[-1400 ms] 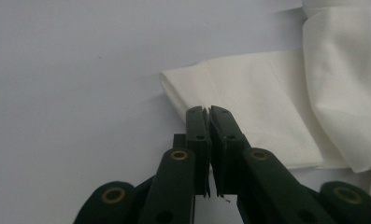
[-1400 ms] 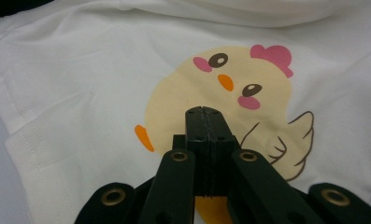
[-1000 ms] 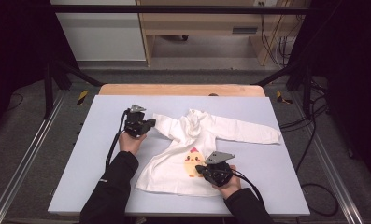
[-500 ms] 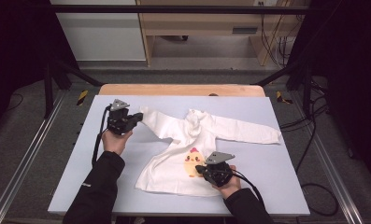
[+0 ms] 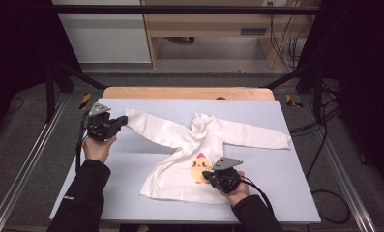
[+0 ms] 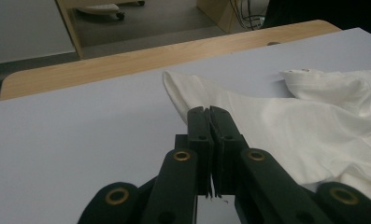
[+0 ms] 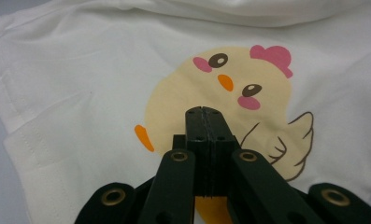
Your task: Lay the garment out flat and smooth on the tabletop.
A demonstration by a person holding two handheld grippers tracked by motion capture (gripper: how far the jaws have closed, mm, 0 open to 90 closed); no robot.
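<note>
Presently: white shirt [image 5: 194, 159] spread mid-table | left gripper [image 5: 119, 120] closed at sleeve cuff [image 6: 176, 86], grip on cloth unclear | right gripper [image 7: 204, 112] closed over chick print [image 7: 225, 93] | soft, light, likely to bunch; take by cuffs or hem.

Soft white cloth shirt [image 5: 189, 145] w/ matt print, smooth matt table [image 5: 286, 174].

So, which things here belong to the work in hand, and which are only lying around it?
In the work:
- white shirt with a chick print
- left gripper, shut at the sleeve end
- right gripper, shut over the print

Lying about:
- cables on the floor at the right
- wooden furniture behind the table
</note>
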